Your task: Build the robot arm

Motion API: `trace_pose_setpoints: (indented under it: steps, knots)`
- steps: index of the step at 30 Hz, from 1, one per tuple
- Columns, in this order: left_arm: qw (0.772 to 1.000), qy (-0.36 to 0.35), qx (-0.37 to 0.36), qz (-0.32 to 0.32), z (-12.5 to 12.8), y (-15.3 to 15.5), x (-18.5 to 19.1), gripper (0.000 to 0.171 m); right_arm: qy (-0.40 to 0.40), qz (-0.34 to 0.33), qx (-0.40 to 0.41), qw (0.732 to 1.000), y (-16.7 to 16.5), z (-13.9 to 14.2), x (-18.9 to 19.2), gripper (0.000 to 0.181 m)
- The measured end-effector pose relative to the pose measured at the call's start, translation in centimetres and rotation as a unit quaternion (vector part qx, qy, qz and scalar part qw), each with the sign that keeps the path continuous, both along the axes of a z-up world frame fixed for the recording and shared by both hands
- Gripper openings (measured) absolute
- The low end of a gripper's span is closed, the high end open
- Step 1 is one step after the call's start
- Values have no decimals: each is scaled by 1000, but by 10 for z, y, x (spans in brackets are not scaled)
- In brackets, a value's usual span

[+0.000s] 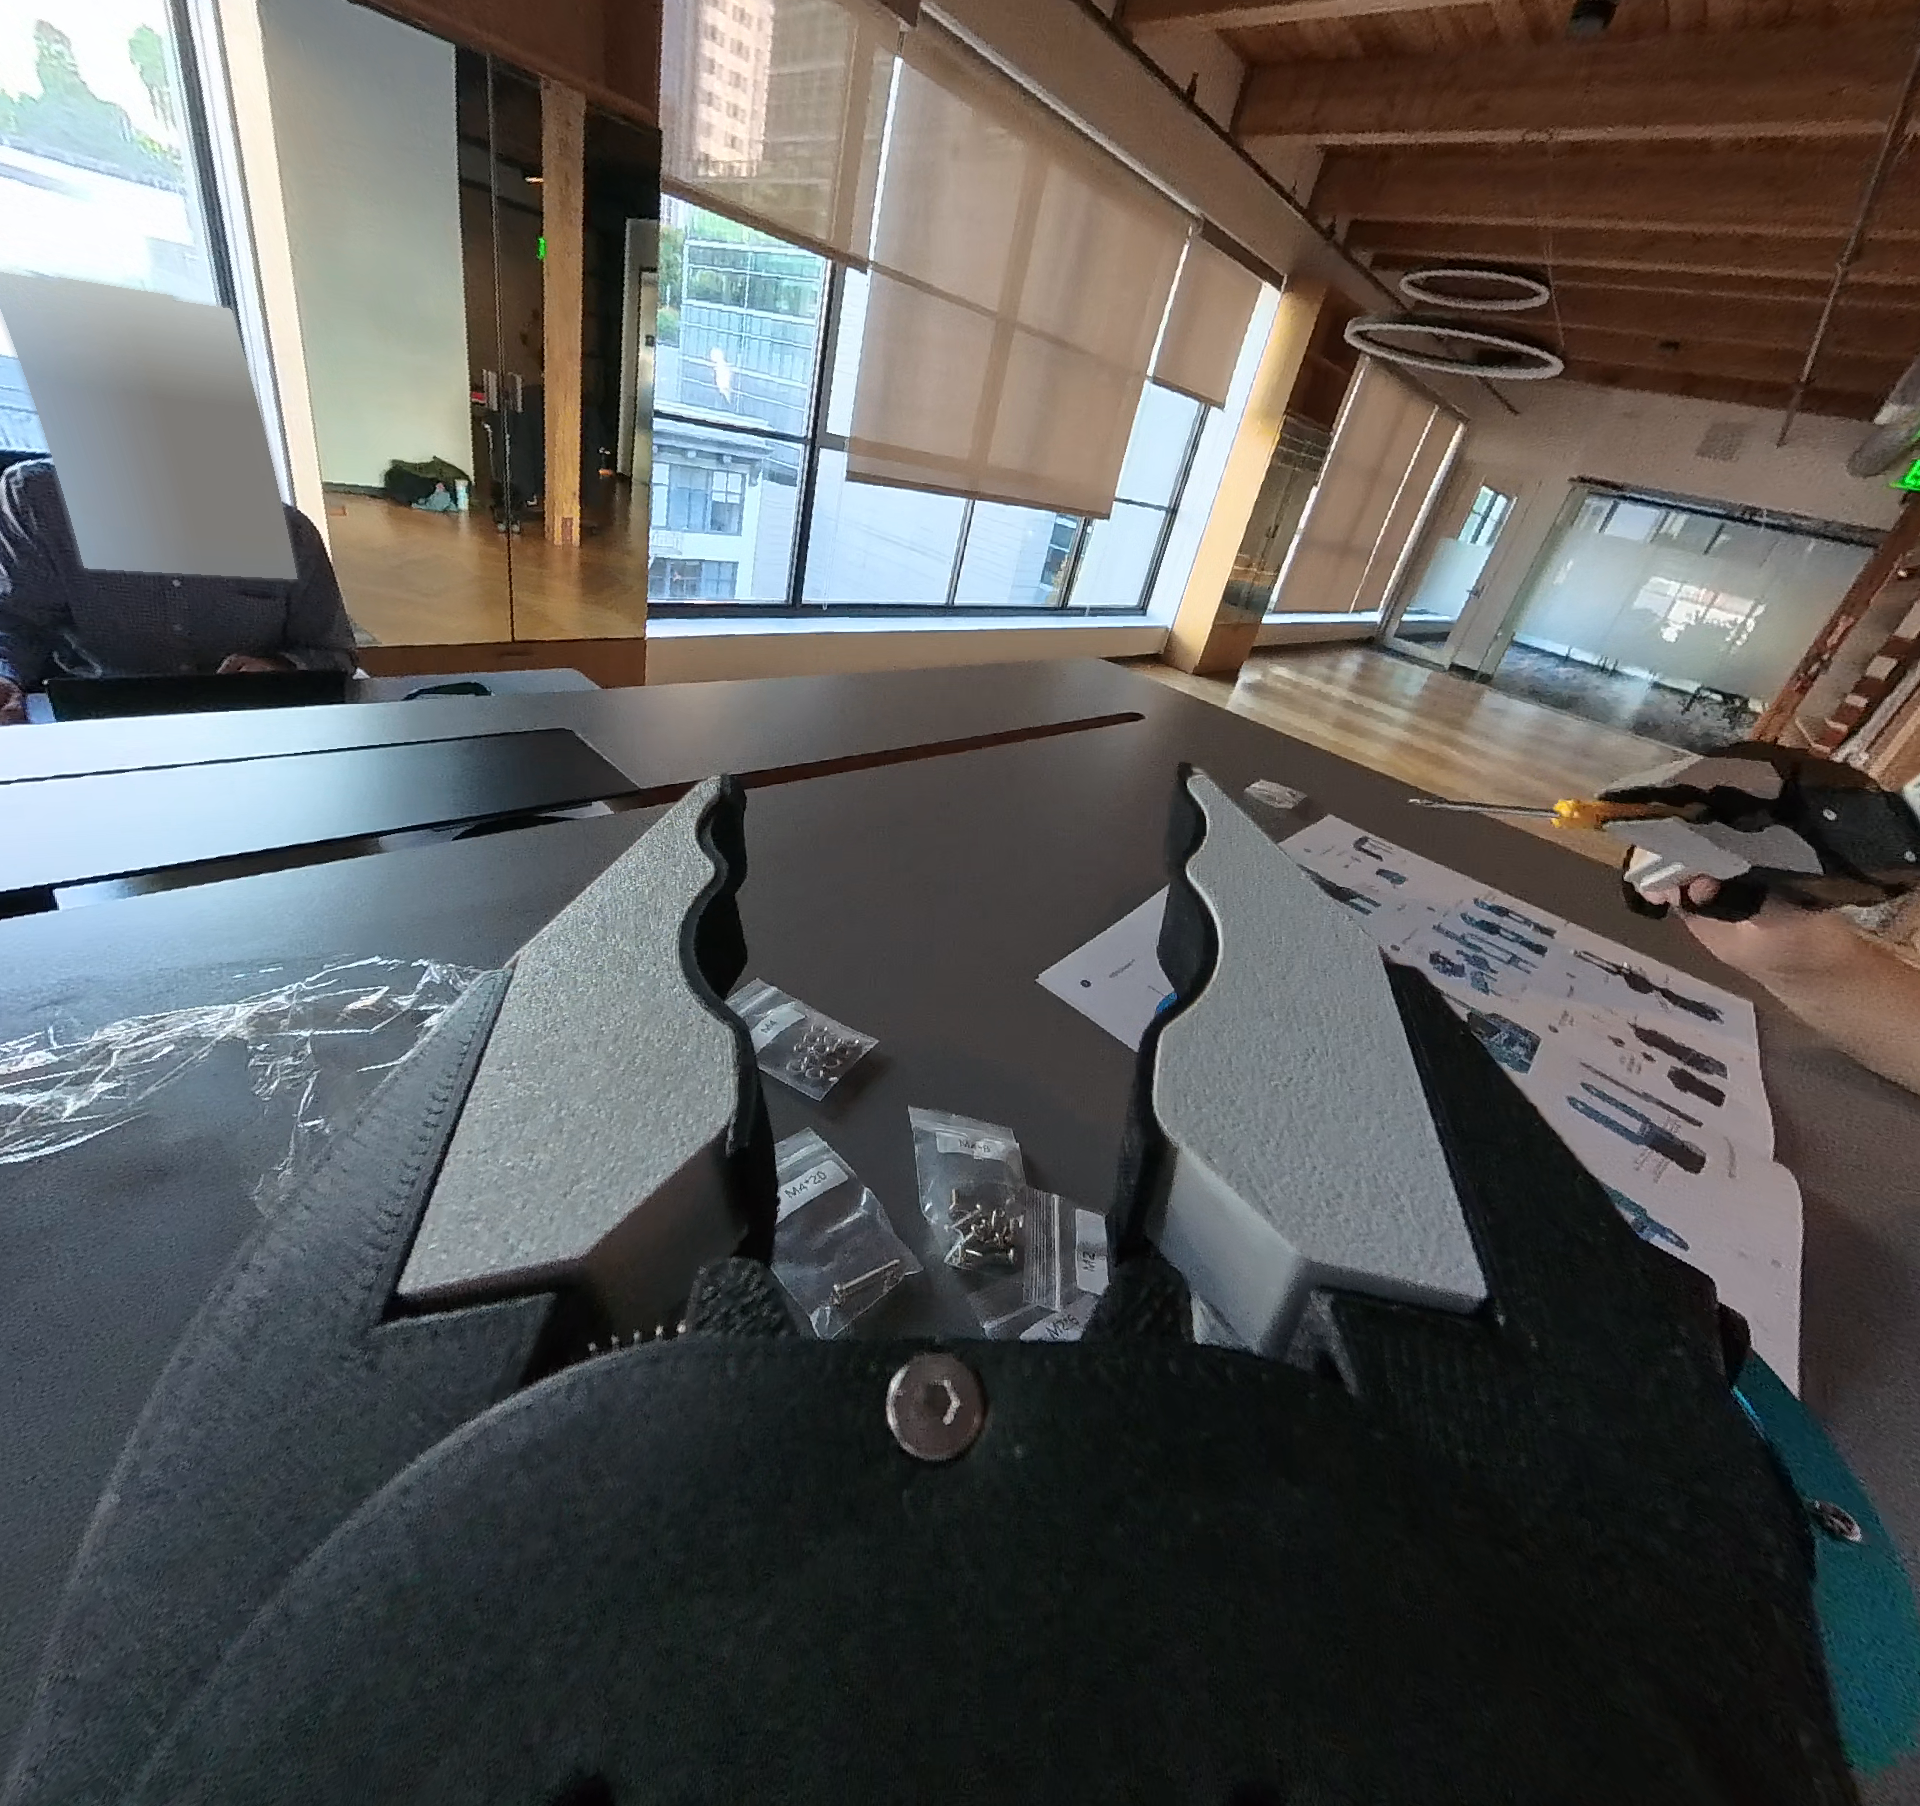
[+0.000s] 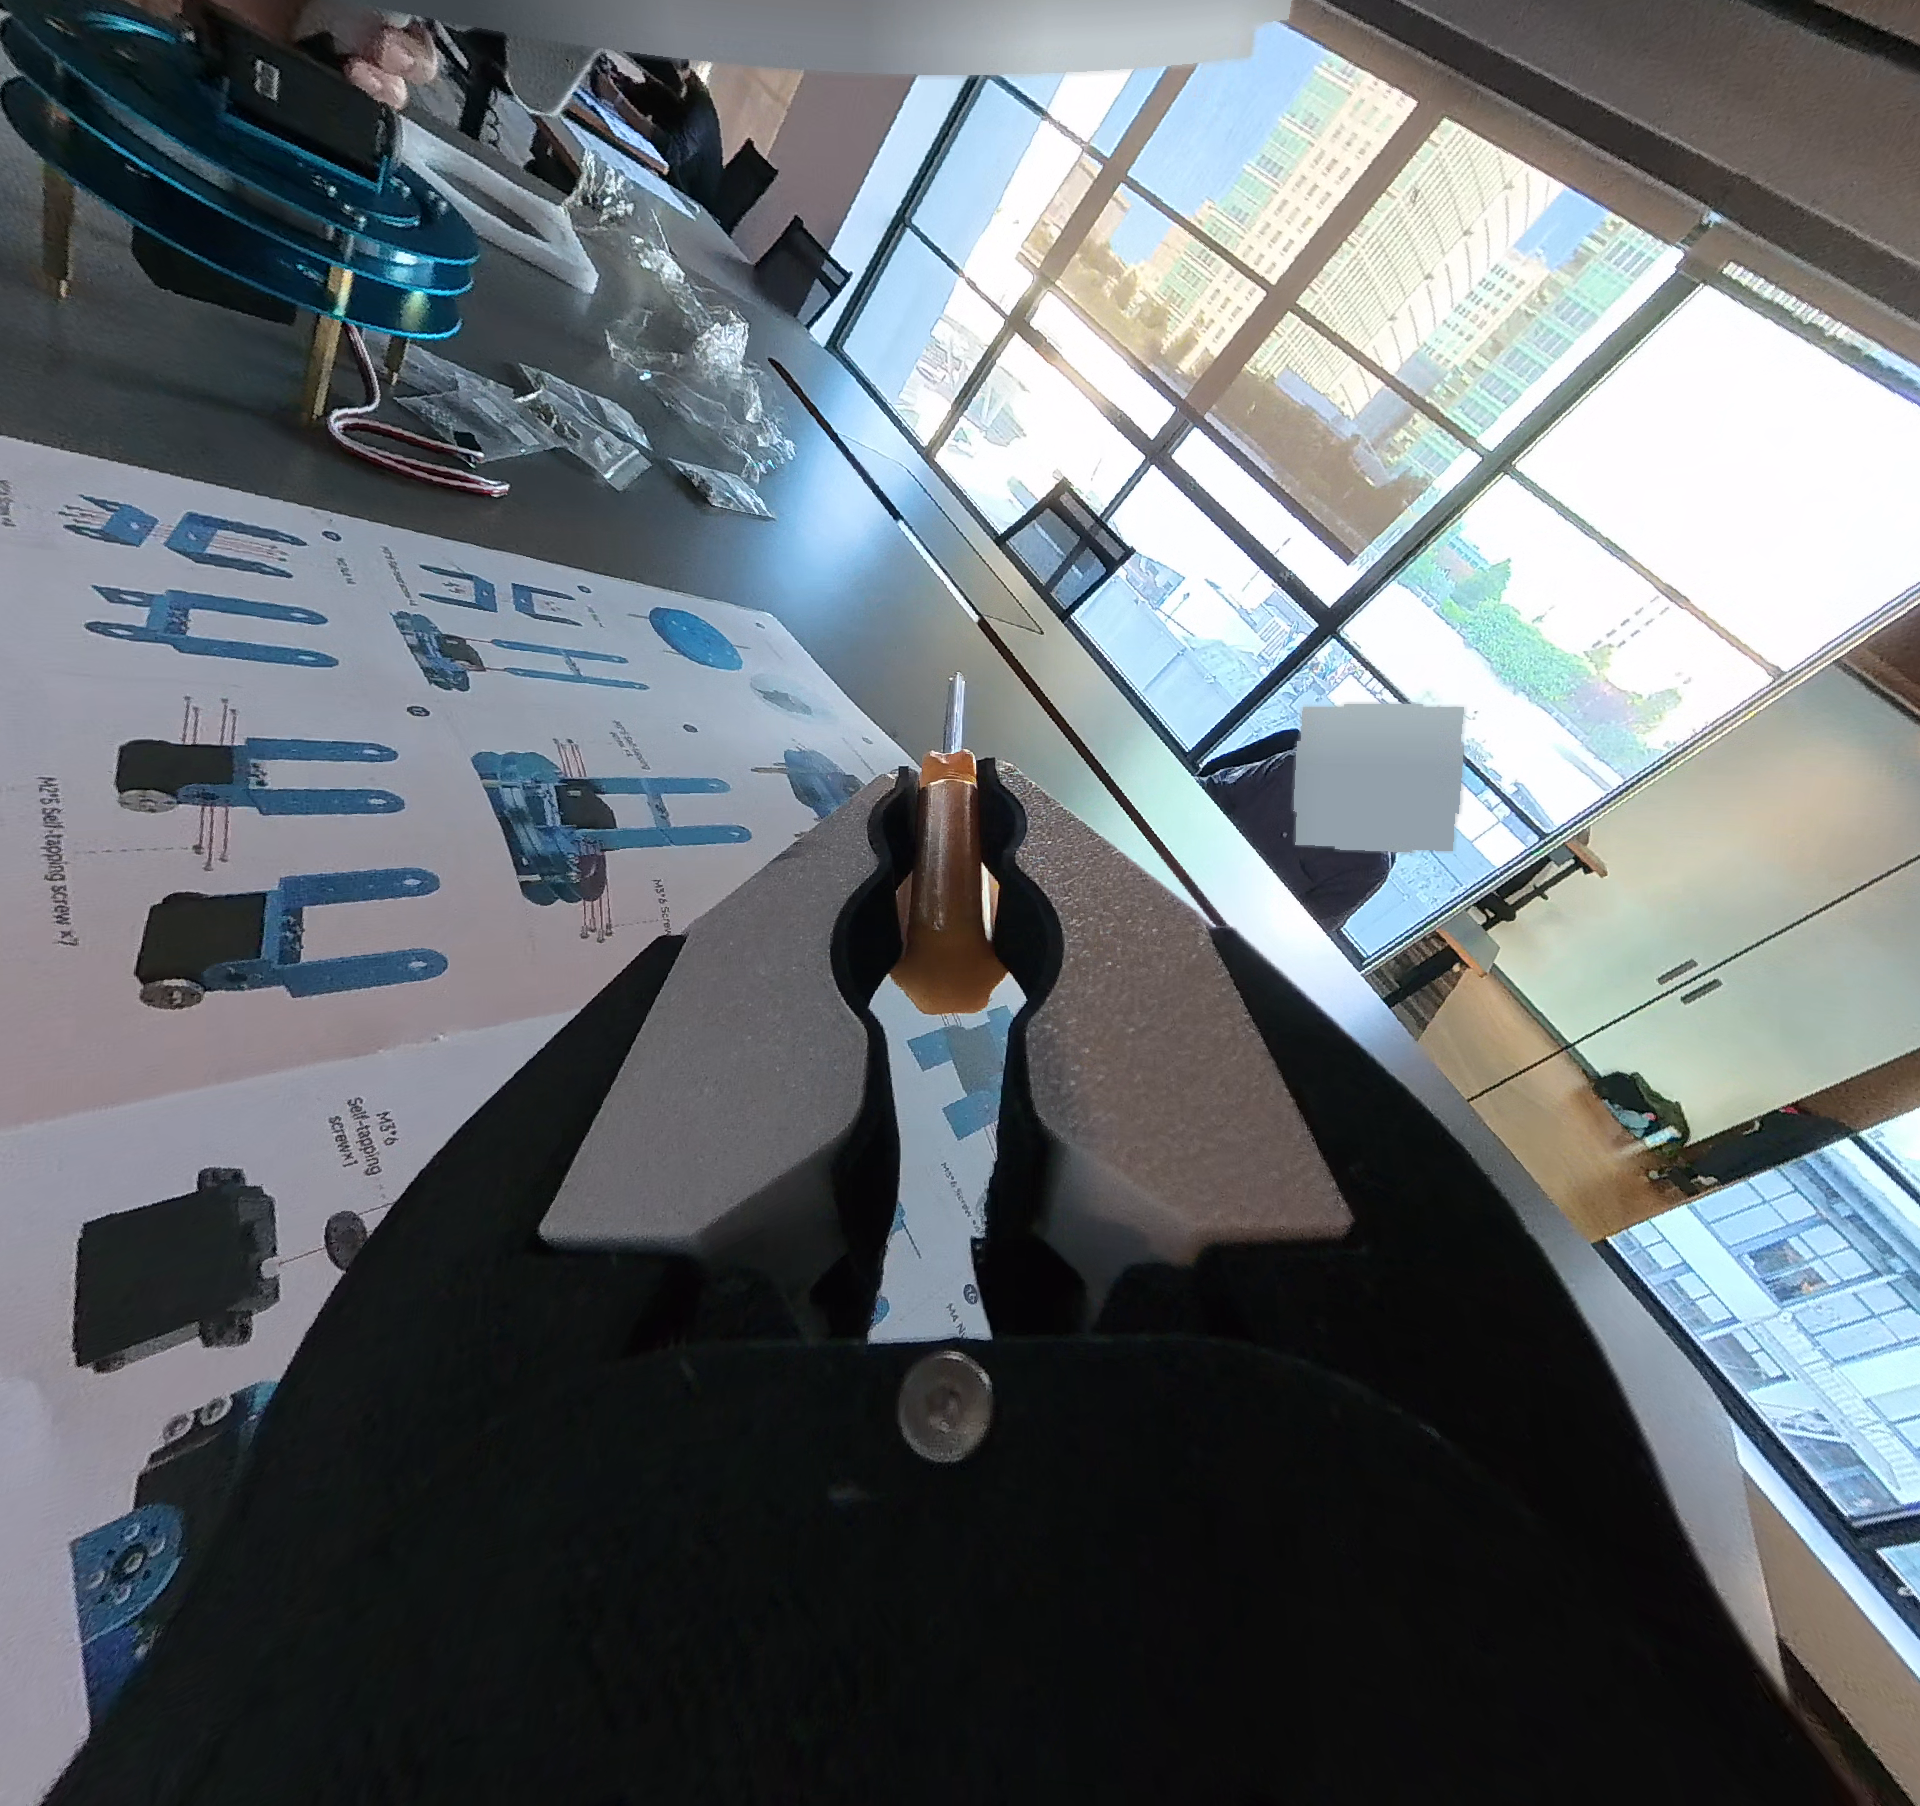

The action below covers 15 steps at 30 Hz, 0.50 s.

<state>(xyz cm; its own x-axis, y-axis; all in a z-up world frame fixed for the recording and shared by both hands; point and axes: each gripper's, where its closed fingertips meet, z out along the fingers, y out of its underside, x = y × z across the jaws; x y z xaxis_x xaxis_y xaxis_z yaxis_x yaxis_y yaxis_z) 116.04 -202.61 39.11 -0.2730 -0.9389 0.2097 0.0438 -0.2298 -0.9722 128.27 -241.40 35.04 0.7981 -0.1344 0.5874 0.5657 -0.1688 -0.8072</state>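
My left gripper (image 1: pixel 961 800) is open and empty, held a little above the dark table (image 1: pixel 935 883). Several small clear bags of screws (image 1: pixel 977 1226) lie on the table below its jaws. My right gripper (image 2: pixel 948 769) is shut on an orange-handled screwdriver (image 2: pixel 940 883), whose metal shaft points forward past the fingertips. It hovers over a printed instruction sheet (image 2: pixel 312 769). In the left wrist view the right gripper (image 1: pixel 1621 821) shows at the far right with the screwdriver (image 1: pixel 1507 808) held above the sheet (image 1: pixel 1507 977).
A blue disc assembly on brass standoffs (image 2: pixel 239 187) with a red-white cable (image 2: pixel 416 447) stands beyond the sheet. Crumpled clear wrap (image 1: pixel 208 1039) lies at the left. More bags (image 2: pixel 582 426) lie by the assembly. A person sits at a laptop (image 1: pixel 187 691) across the table. Across from one pair of fingers to the other is roughly 40 cm.
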Motion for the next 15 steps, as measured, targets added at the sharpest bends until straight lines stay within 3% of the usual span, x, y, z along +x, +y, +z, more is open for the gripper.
trace_pose_setpoints:
  steps: [15]
  knots:
    - [999, -18, -14, 22, 10, 17, -10, 81, -12, 0, 3, 1000, -2, -3, 2, 9]
